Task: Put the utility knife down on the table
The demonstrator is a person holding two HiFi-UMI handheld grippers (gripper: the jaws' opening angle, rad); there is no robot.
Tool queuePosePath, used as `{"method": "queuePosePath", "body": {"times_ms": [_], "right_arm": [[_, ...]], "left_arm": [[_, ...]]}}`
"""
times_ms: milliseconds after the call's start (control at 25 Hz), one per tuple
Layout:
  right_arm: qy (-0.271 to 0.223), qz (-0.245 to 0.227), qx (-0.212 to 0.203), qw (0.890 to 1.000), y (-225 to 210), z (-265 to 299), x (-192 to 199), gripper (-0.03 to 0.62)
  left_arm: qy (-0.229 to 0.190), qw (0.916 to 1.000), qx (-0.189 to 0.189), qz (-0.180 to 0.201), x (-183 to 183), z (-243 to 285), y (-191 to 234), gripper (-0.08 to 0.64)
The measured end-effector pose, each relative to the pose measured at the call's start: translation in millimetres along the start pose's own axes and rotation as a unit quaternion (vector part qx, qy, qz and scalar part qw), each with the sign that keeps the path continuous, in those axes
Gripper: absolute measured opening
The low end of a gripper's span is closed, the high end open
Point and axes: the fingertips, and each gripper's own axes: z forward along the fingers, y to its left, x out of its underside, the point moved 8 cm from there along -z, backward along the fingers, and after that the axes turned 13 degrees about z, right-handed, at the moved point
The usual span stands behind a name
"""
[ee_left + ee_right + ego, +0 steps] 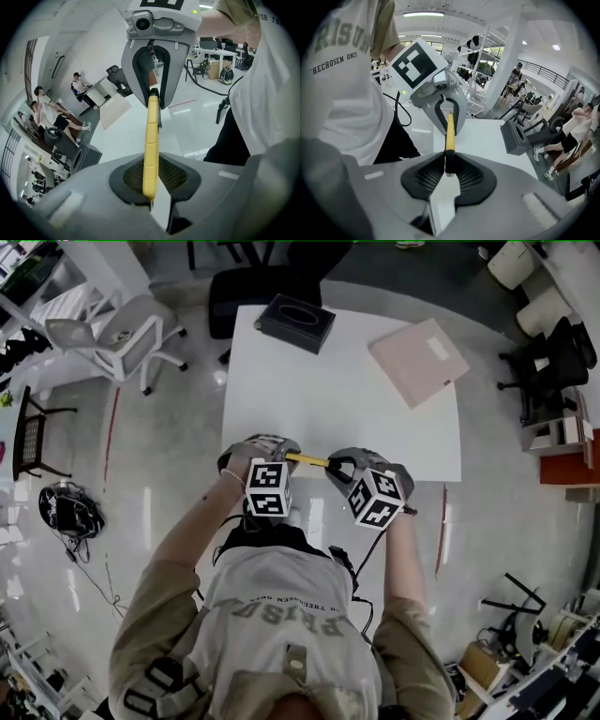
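A yellow utility knife (307, 460) hangs level between my two grippers, just above the near edge of the white table (347, 399). My left gripper (285, 455) is shut on its yellow end. My right gripper (337, 465) is shut on its dark end. In the left gripper view the knife (150, 140) runs from my left gripper (150, 183) up into the right gripper (153, 91) opposite. In the right gripper view the knife (450, 133) runs from my right gripper (449, 169) to the left gripper (450, 112) facing it.
A black tissue box (296, 322) stands at the table's far left. A pink folder (418, 360) lies at the far right. A white office chair (122, 334) stands left of the table, a dark chair (246, 285) behind it. Several people (576, 129) are in the background.
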Motion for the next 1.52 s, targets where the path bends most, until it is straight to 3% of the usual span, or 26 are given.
{"method": "queuePosePath", "body": {"times_ms": [680, 1080, 1520], "right_arm": [[0.026, 0.059, -0.007, 0.998, -48, 63, 12, 0.074], [0.033, 0.1, -0.017, 0.994, -95, 106, -1, 0.072], [0.042, 0.113, -0.076, 0.99, -116, 140, 15, 0.069]], "left_arm": [[0.001, 0.9994, 0.01, 0.033, 44, 62, 31, 0.057], [0.008, 0.9959, 0.07, 0.056, 91, 95, 71, 0.055], [0.05, 0.9902, 0.117, 0.058, 105, 130, 72, 0.054]]}}
